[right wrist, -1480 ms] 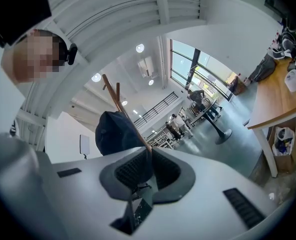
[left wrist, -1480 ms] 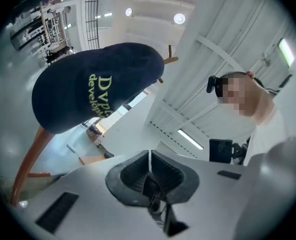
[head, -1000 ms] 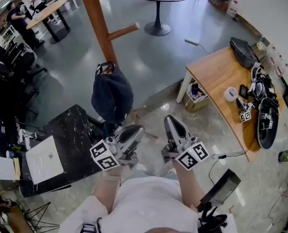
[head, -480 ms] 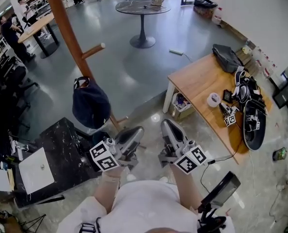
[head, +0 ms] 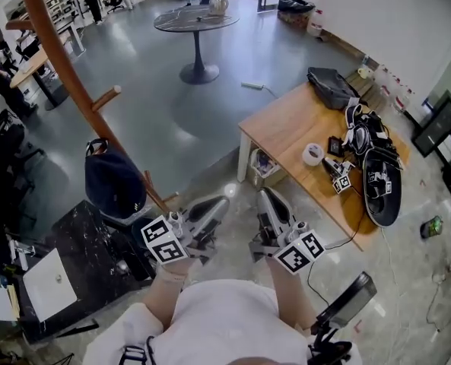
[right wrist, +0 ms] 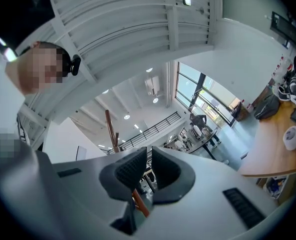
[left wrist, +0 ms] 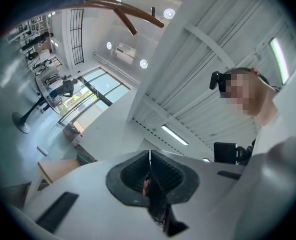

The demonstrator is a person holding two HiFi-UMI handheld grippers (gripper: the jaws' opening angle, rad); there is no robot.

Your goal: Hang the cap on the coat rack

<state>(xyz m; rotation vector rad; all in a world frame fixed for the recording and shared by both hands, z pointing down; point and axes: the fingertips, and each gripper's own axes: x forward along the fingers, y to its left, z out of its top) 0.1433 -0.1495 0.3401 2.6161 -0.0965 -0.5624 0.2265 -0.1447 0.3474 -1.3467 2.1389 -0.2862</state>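
A dark navy cap hangs on a low peg of the wooden coat rack, which slants across the head view's left. Neither gripper touches it. My left gripper is held close to the body, to the right of and below the cap, its jaws shut on nothing. Just beside it, my right gripper is also shut and empty. The left gripper view looks up past the shut left gripper at the coat rack's top arms. The right gripper view shows the right gripper shut, with the coat rack's pole far off.
A wooden table at the right carries a black bag, a tape roll and shoes. A black marble table stands at the lower left, under the cap. A round table and people are farther back.
The cap and rack have slid left and farther from both grippers in the head view. The cap stays hung on its peg. Both grippers stay shut near the body.
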